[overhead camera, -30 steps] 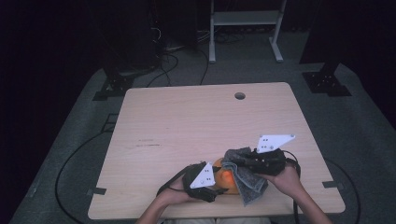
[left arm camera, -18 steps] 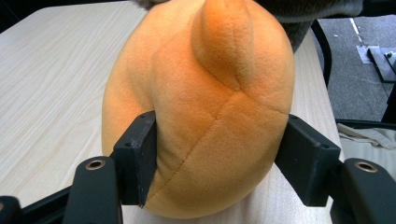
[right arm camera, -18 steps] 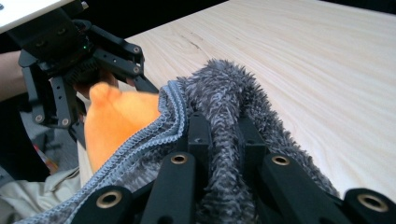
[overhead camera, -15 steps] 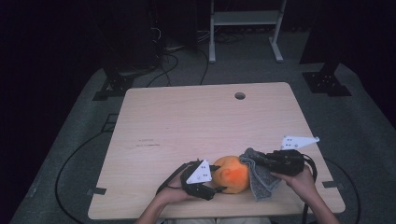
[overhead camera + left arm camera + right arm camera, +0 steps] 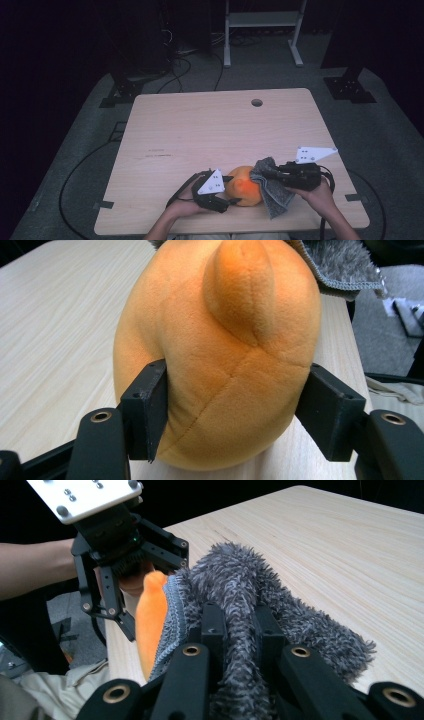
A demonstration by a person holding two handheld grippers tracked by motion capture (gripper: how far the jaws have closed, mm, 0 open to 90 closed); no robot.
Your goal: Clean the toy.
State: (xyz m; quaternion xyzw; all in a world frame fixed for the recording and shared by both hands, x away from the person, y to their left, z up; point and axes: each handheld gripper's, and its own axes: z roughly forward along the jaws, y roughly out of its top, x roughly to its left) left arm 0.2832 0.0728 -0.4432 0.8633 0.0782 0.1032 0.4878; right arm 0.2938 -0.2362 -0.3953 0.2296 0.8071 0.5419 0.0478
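Orange plush toy clamped from the left, grey cloth pressed to it from the right, near the front edge of the surface.

The left hand-held gripper (image 5: 231, 190) has its jaws closed on the sides of the orange plush toy (image 5: 245, 186), which rests on the wooden surface (image 5: 210, 130). Touching the toy's right side is the grey microfibre cloth (image 5: 272, 192), draped down onto the surface. The right hand-held gripper (image 5: 265, 172) pinches a fold of that cloth between nearly closed jaws.
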